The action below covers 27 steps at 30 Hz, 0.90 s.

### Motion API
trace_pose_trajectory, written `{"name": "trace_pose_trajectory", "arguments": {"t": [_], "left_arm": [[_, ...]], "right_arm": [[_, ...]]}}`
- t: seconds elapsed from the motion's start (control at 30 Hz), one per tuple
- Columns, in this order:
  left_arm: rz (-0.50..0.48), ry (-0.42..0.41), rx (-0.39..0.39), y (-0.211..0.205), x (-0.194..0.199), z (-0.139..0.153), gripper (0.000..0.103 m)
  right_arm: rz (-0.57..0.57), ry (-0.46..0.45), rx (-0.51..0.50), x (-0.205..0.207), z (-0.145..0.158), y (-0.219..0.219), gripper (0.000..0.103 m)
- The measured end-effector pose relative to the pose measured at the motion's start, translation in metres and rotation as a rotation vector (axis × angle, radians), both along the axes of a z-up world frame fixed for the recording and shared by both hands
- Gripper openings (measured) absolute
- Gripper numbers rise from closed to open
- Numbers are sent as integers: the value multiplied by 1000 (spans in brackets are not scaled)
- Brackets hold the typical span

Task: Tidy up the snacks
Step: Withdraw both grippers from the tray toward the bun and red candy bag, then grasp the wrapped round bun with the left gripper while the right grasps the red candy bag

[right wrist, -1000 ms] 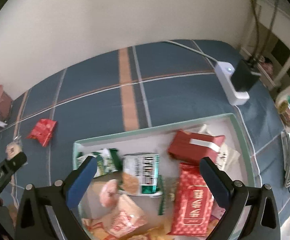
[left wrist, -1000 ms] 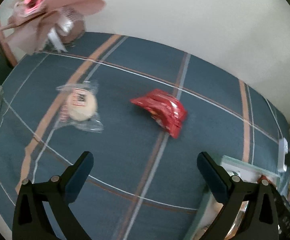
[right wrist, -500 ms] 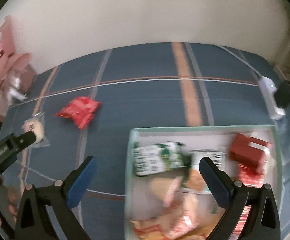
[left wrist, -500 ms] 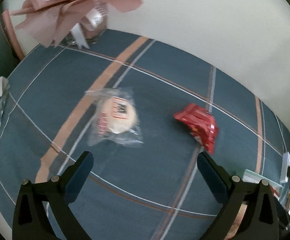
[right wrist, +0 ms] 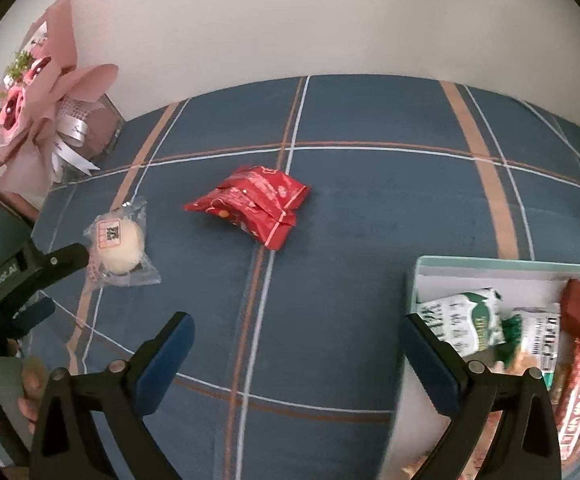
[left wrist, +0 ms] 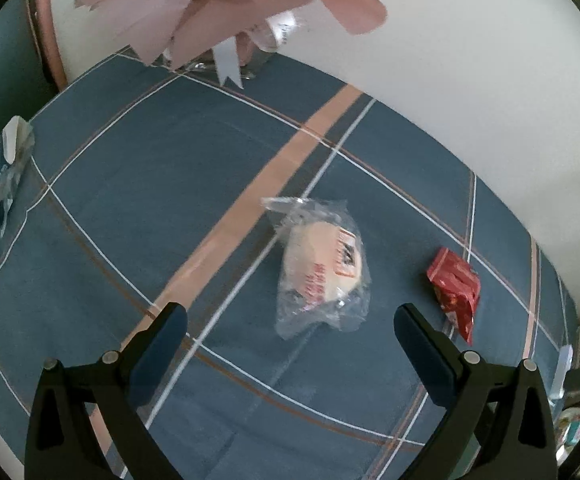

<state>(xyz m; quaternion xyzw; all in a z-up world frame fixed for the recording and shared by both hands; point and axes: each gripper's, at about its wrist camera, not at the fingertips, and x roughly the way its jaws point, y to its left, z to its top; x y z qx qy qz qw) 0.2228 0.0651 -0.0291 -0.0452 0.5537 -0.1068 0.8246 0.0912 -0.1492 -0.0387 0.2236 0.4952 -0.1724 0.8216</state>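
Between the spread jaws of the left gripper, just ahead, lies the clear-wrapped bun, lined up for a grab. Ahead of the right gripper, jaws also wide and empty, sits the red packet; the snack tray is beside its right jaw.

Both tongs are showing matte black triangular frames with cut-out windows, silver screws at the joints and dark blue pads on the fingers: left tongs, right tongs. White "GenRobot.AI" lettering is running along the left frame.
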Motion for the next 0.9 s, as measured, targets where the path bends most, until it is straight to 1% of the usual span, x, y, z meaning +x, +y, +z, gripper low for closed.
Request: {"name": "trace_pose_trajectory", "arguments": {"t": [0.1, 0.23, 0.33, 0.4, 0.57, 0.67, 0.8, 0.9], "left_arm": [[9, -6, -16, 4, 4, 0, 103], [-6, -7, -37, 1, 9, -4, 103], [-27, -7, -62, -4, 12, -5, 103], [-30, -22, -77, -7, 14, -5, 103], [-34, -49, -53, -16, 20, -12, 103], [-35, -61, -58, -17, 25, -14, 103], [-32, -89, -47, -19, 30, -16, 103], [-29, -87, -59, -20, 33, -20, 102]], "right_arm": [[-10, -10, 26, 9, -3, 0, 103], [-23, -24, 53, 24, -2, -5, 103], [-49, -42, 81, 37, -1, -15, 103], [-80, -45, 93, 45, -2, -24, 103], [-142, -28, 136, 66, -14, -41, 103], [-149, -27, 133, 79, -18, -45, 103], [-174, -6, 160, 95, -28, -47, 103], [-198, 11, 137, 100, -35, -47, 102]]}}
